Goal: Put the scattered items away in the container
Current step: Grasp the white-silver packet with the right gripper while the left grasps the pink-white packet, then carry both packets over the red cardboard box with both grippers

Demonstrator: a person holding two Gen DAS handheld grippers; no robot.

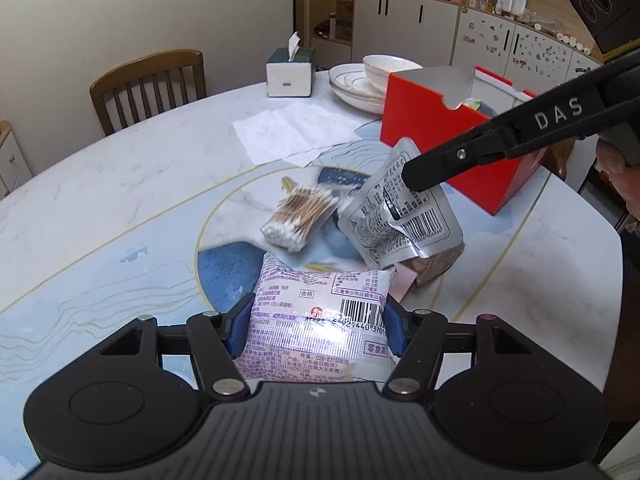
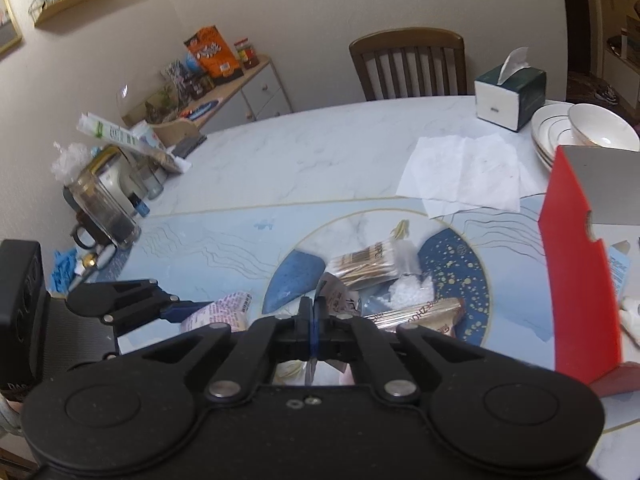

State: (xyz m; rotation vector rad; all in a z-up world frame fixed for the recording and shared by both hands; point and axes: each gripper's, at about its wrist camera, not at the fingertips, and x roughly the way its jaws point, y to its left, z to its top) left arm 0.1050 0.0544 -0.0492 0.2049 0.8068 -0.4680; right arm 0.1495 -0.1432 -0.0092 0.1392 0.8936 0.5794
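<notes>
My left gripper is shut on a white snack packet with pink print and a barcode, held between the blue pads just above the table. My right gripper is shut on the edge of a silver pouch, which hangs tilted from its tips. A bag of cotton swabs and a dark blue packet lie on the table's centre. A brown packet lies below the pouch. The red box stands open at the right, with items inside.
A tissue box, stacked plates with a bowl and white paper sheets lie behind the items. A wooden chair stands at the far edge. A glass jug and clutter crowd the table's left side.
</notes>
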